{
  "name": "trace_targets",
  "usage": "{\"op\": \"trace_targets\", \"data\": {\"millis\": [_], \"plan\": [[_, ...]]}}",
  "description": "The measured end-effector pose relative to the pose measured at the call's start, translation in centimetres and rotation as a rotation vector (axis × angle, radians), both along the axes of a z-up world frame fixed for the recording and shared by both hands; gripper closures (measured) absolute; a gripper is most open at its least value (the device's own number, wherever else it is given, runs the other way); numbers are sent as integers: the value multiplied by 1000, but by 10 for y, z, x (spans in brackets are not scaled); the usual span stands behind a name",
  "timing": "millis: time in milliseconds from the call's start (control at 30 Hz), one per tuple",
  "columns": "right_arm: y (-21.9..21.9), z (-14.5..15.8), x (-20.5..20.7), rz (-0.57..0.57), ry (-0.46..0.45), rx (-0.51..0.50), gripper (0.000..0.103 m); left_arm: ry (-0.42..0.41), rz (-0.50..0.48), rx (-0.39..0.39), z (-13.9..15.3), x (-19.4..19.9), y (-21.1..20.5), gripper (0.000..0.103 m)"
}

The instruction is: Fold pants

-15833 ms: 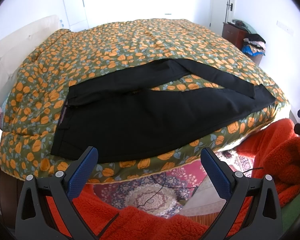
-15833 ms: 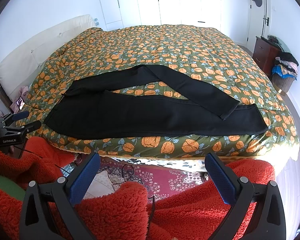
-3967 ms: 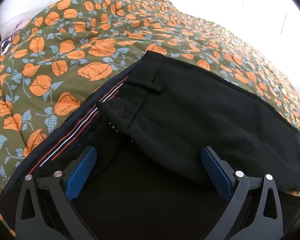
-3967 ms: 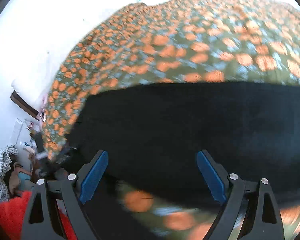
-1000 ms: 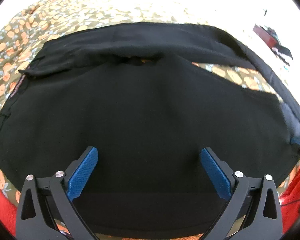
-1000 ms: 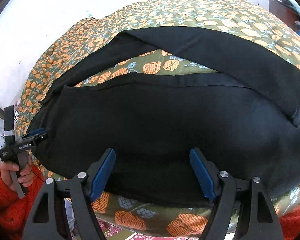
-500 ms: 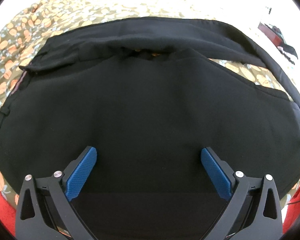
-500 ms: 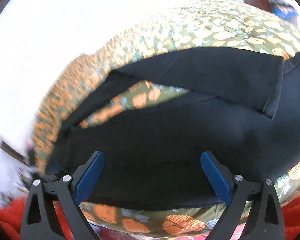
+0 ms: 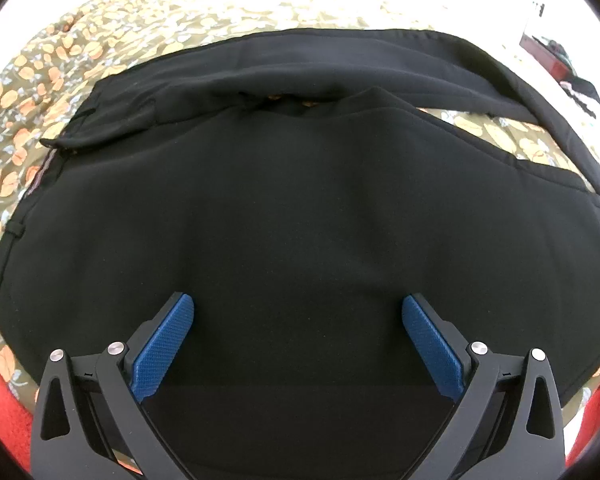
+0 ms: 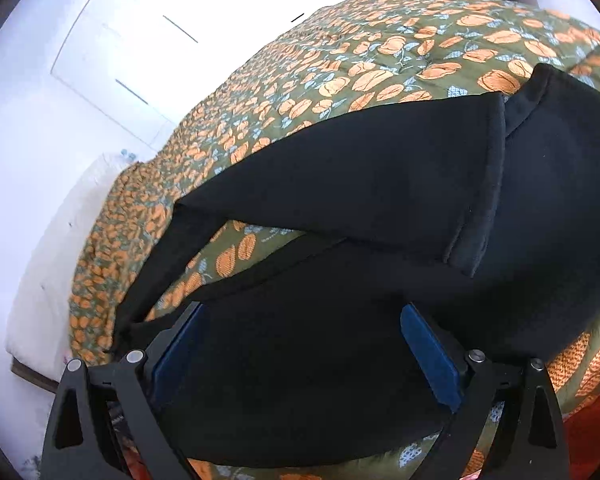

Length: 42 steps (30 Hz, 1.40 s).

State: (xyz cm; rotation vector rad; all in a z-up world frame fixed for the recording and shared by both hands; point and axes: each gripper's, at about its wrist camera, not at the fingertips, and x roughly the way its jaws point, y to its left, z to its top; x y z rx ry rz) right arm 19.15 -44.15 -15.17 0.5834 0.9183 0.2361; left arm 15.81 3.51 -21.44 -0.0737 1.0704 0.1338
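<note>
Black pants (image 9: pixel 300 200) lie spread on a bed with an olive quilt printed with orange flowers (image 9: pixel 32 80). In the left wrist view the near leg fills the frame; the far leg (image 9: pixel 300 60) runs across behind it. My left gripper (image 9: pixel 298 336) is open, low over the near leg's front edge. In the right wrist view the far leg's cuff (image 10: pixel 476 200) overlaps the near leg (image 10: pixel 340 340). My right gripper (image 10: pixel 300 344) is open over the near leg, empty.
The quilt (image 10: pixel 380 60) stretches far behind the pants. A white headboard (image 10: pixel 48 260) is at the left. A dark dresser with piled clothes (image 9: pixel 556 60) stands at the right. Red fleece sleeves (image 9: pixel 0 420) show at the bottom corners.
My left gripper has moved a little closer over the near leg. My right gripper has swung right toward the cuff end and tilted; its view is closer to the cuff.
</note>
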Motion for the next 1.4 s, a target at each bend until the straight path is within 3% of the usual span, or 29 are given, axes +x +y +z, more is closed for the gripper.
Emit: {"op": "trace_targets", "data": {"millis": [300,467,600,767,900,967,1133,1167,1233,1300,1400], "plan": [[3,2,-4,15,-13,-66,7,-9,0,6,0,-1,0,0],[6,2,-4,31,-21,-32,8,-14,3,9,-1,-1,-1,0],[-6,2,6,-26,-16,-58,15,-16,7,11,0,-1,-2,0],[-43,-2,20,-201,7,86,19,-21,7,13,0,-2,-2,0],[-63,-11,16,-389,69,204,35,-22,5,14,0,-2,-2,0],[-73,-16,7,-489,86,304,37,-23,5,14,0,-3,-2,0],[-82,-22,8,-555,98,380,38,-31,9,24,-1,-3,-3,0],[-84,-23,9,-574,103,384,41,-32,8,25,-1,-3,-3,0],[-88,-26,10,-624,122,361,64,-32,7,22,-1,-4,-2,0],[-91,-30,10,-661,144,328,81,-33,5,21,-1,-4,-2,0],[-93,-29,14,-657,144,268,88,-35,4,24,-1,-4,-1,0]]}}
